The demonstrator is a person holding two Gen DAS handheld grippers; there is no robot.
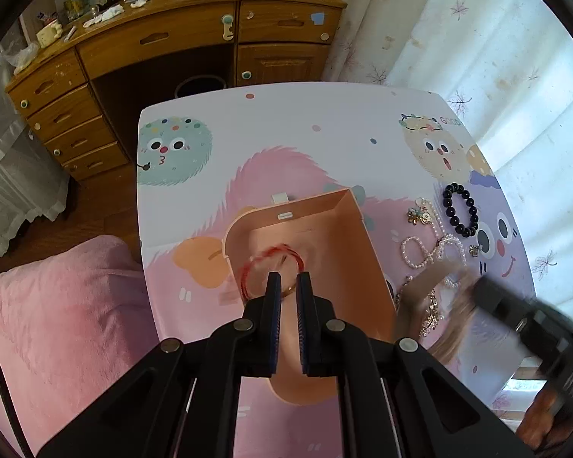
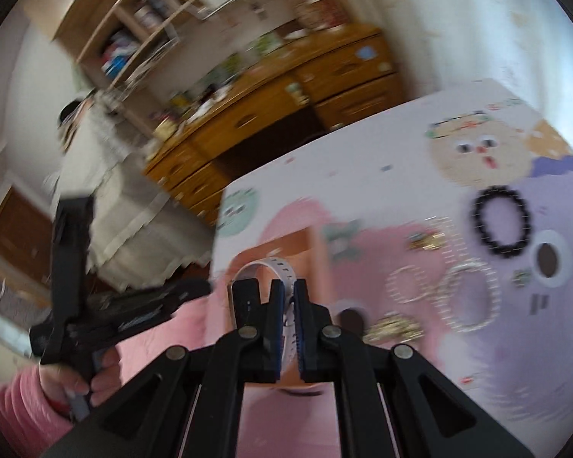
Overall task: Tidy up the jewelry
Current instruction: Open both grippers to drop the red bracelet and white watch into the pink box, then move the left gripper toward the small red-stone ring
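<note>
Where the cartoon-printed table point(image 1: 286, 122) spreads under both cameras, a peach jewelry box point(image 1: 359, 252) stands open at its middle. Right of the box, loose pieces lie on the print — a black bead bracelet point(image 1: 460, 210), pearl strands point(image 1: 431, 252), a gold brooch point(image 1: 418, 216). Inside the box: a red cord bracelet point(image 1: 273, 263), blurred, and a thin gold ring point(image 1: 288, 292). Left gripper point(image 1: 288, 280) hangs above the box, jaws slightly apart, clamping nothing. Right gripper point(image 2: 288, 292) is closed upon a white patterned band point(image 2: 282, 267), over the box's near edge.
</note>
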